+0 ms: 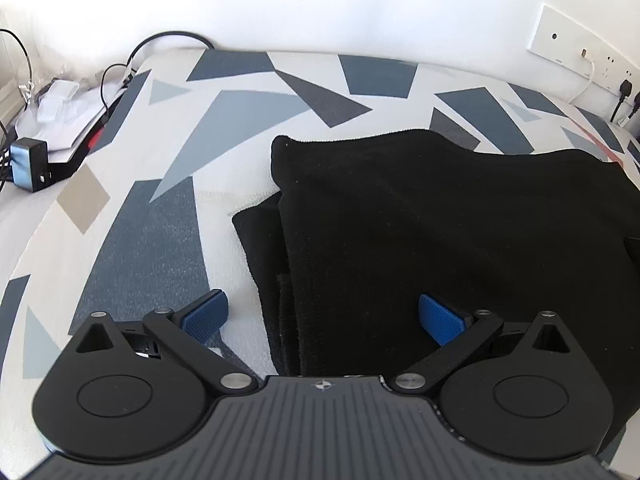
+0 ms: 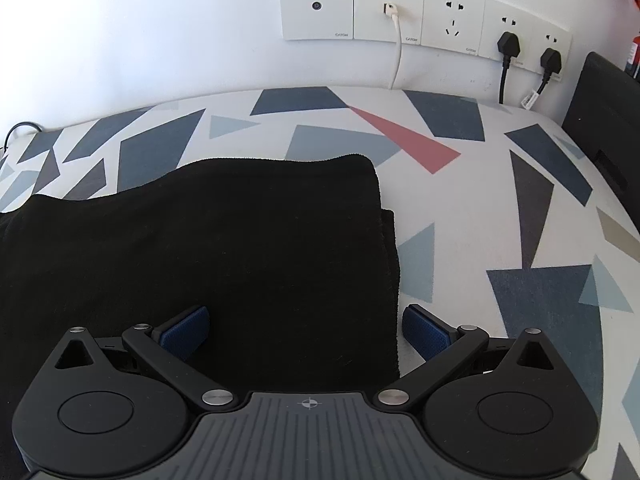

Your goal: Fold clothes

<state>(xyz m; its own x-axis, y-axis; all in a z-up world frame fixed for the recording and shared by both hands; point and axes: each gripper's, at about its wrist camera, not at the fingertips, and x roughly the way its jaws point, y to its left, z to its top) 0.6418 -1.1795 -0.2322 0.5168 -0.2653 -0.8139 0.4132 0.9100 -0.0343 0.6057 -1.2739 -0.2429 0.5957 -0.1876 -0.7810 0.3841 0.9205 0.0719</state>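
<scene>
A black garment (image 1: 440,220) lies folded in layers on a patterned cloth-covered surface (image 1: 140,240). My left gripper (image 1: 323,318) stands open over the garment's left edge, one blue pad (image 1: 208,314) over the bare cloth and the other on the black fabric. The same black garment (image 2: 200,248) fills the lower left of the right wrist view. My right gripper (image 2: 306,332) is open astride its right edge, with its left pad (image 2: 186,334) over the fabric and the right one beside it. Neither gripper pinches the cloth.
A white wall with a row of sockets (image 2: 424,20) and plugged cables (image 2: 508,46) runs behind the surface. A charger block (image 1: 30,164), cables and white items (image 1: 64,116) sit at the far left. A dark panel (image 2: 608,120) stands at the right edge.
</scene>
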